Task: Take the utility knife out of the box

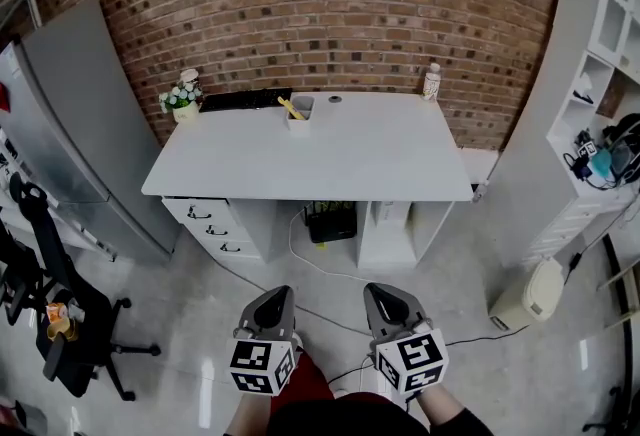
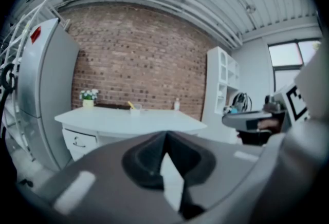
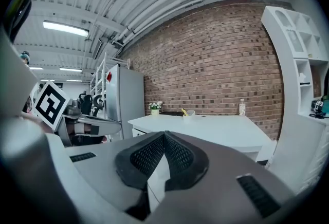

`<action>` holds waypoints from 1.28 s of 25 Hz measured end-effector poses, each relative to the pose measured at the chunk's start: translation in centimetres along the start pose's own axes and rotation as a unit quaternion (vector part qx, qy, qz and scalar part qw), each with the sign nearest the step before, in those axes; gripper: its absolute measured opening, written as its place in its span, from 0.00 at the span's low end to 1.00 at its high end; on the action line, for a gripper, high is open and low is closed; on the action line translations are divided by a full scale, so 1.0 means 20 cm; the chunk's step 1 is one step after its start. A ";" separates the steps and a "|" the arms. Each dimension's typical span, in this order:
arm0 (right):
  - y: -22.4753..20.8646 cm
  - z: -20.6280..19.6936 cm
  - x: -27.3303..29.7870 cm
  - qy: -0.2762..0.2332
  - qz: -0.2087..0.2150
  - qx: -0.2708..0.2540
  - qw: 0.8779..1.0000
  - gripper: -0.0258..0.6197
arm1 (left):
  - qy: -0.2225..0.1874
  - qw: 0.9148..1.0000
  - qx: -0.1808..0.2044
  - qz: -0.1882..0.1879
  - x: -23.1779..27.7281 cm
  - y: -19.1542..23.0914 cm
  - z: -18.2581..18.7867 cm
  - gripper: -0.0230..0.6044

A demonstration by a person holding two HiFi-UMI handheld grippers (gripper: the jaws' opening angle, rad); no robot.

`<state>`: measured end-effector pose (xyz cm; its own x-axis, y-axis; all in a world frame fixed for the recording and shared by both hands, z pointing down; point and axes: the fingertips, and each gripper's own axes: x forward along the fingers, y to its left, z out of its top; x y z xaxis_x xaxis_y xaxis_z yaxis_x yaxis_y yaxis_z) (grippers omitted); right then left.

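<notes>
A small white box (image 1: 299, 115) stands at the back of the white desk (image 1: 330, 159), with the yellow utility knife (image 1: 290, 106) sticking out of it. The box (image 2: 135, 109) and knife (image 2: 130, 105) look tiny and far off in the left gripper view, as do the box (image 3: 190, 113) and knife (image 3: 183, 111) in the right gripper view. My left gripper (image 1: 275, 297) and right gripper (image 1: 384, 293) are held side by side low in the head view, well short of the desk. Both are shut and hold nothing.
On the desk are a flower pot (image 1: 182, 100), a black flat item (image 1: 245, 100) and a white bottle (image 1: 431, 82). A grey cabinet (image 1: 70, 124) and a black office chair (image 1: 50, 319) stand left, a white shelf unit (image 1: 600, 74) right. Cables run under the desk.
</notes>
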<state>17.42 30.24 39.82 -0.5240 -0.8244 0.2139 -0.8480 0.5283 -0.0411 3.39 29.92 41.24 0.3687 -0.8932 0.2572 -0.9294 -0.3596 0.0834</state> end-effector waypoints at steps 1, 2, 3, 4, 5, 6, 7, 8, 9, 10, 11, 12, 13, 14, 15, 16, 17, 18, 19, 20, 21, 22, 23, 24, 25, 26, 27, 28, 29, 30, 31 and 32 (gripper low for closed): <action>-0.01 0.00 0.01 0.002 -0.002 0.002 1.000 0.05 | 0.001 1.000 0.000 0.000 0.01 0.01 0.00 0.04; -0.02 0.00 0.03 0.004 -0.004 0.004 1.000 0.05 | 0.001 1.000 -0.001 0.000 0.02 0.02 0.00 0.04; -0.02 -0.01 0.05 0.005 -0.004 0.005 1.000 0.05 | 0.001 1.000 -0.001 0.000 0.04 0.04 0.00 0.04; -0.03 -0.01 0.07 0.006 -0.005 0.006 1.000 0.05 | 0.001 1.000 -0.001 0.000 0.05 0.06 0.01 0.04; -0.03 -0.01 0.10 0.007 -0.005 0.006 1.000 0.05 | 0.001 1.000 -0.002 0.000 0.07 0.08 0.01 0.04; -0.03 0.00 0.12 0.008 -0.005 0.006 1.000 0.05 | 0.001 1.000 -0.002 0.000 0.09 0.10 0.01 0.04; -0.03 0.00 0.15 0.009 -0.005 0.006 1.000 0.05 | 0.002 1.000 -0.003 0.001 0.11 0.13 0.01 0.04; -0.03 0.00 0.18 0.010 -0.004 0.006 1.000 0.05 | 0.003 1.000 -0.004 0.001 0.13 0.16 0.01 0.04; -0.03 0.00 0.21 0.012 -0.004 0.006 1.000 0.05 | 0.003 1.000 -0.006 0.002 0.15 0.19 0.02 0.04; -0.03 0.00 0.24 0.013 -0.004 0.006 1.000 0.05 | 0.004 1.000 -0.007 0.003 0.17 0.22 0.02 0.04; -0.03 0.01 0.28 0.014 -0.004 0.006 1.000 0.05 | 0.004 1.000 -0.009 0.003 0.19 0.25 0.03 0.04; -0.03 0.01 0.31 0.016 -0.004 0.007 1.000 0.05 | 0.004 1.000 -0.010 0.003 0.22 0.28 0.04 0.04; -0.03 0.02 0.35 0.017 -0.005 0.007 1.000 0.05 | 0.005 1.000 -0.010 0.002 0.24 0.31 0.05 0.04; -0.03 0.03 0.38 0.017 -0.005 0.007 1.000 0.05 | 0.005 1.000 -0.010 0.000 0.26 0.33 0.06 0.04; -0.03 0.04 0.42 0.018 -0.006 0.008 1.000 0.05 | 0.006 1.000 -0.009 -0.002 0.29 0.36 0.07 0.04; -0.03 0.05 0.46 0.019 -0.006 0.009 1.000 0.05 | 0.007 1.000 -0.008 -0.005 0.31 0.38 0.08 0.04; -0.02 0.06 0.50 0.020 -0.006 0.010 1.000 0.05 | 0.009 1.000 -0.007 -0.007 0.33 0.41 0.09 0.04; -0.02 0.07 0.53 0.021 -0.006 0.010 1.000 0.05 | 0.010 1.000 -0.006 -0.010 0.35 0.43 0.10 0.04; -0.01 0.08 0.57 0.022 -0.006 0.010 1.000 0.05 | 0.012 1.000 -0.006 -0.012 0.37 0.46 0.10 0.04; 0.00 0.09 0.61 0.023 -0.006 0.010 1.000 0.05 | 0.013 1.000 -0.006 -0.013 0.39 0.48 0.11 0.04; 0.00 0.09 0.64 0.023 -0.007 0.010 1.000 0.05 | 0.014 1.000 -0.007 -0.015 0.41 0.51 0.11 0.04; 0.00 0.10 0.67 0.024 -0.008 0.011 1.000 0.05 | 0.015 1.000 -0.008 -0.016 0.43 0.53 0.12 0.04; 0.00 0.11 0.70 0.025 -0.008 0.011 1.000 0.05 | 0.014 1.000 -0.008 -0.018 0.44 0.56 0.13 0.04; 0.00 0.12 0.74 0.026 -0.009 0.012 1.000 0.05 | 0.014 1.000 -0.009 -0.020 0.46 0.58 0.13 0.04; 0.01 0.12 0.77 0.028 -0.009 0.013 0.999 0.05 | 0.014 1.000 -0.009 -0.022 0.47 0.61 0.14 0.04; 0.01 0.12 0.80 0.030 -0.010 0.014 0.999 0.05 | 0.014 1.000 -0.010 -0.023 0.49 0.63 0.14 0.04; 0.01 0.13 0.83 0.031 -0.011 0.014 0.999 0.05 | 0.014 1.000 -0.010 -0.025 0.50 0.66 0.15 0.04; 0.02 0.14 0.86 0.032 -0.011 0.014 0.999 0.05 | 0.014 1.000 -0.011 -0.025 0.51 0.69 0.15 0.04; 0.02 0.15 0.90 0.032 -0.011 0.013 0.999 0.05 | 0.014 0.999 -0.012 -0.026 0.52 0.71 0.16 0.04; 0.03 0.16 0.93 0.032 -0.012 0.012 0.999 0.05 | 0.014 0.999 -0.013 -0.026 0.54 0.74 0.16 0.04; 0.03 0.17 0.96 0.032 -0.012 0.010 0.999 0.05 | 0.013 0.999 -0.014 -0.026 0.55 0.77 0.17 0.04; 0.03 0.18 0.98 0.032 -0.013 0.009 0.999 0.05 | 0.012 0.999 -0.014 -0.025 0.56 0.79 0.18 0.04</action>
<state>6.24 13.62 40.45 -0.4969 -0.8223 0.2772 -0.8624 0.5035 -0.0522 -7.15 13.31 42.03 0.4153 -0.8670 0.2753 -0.9097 -0.3961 0.1247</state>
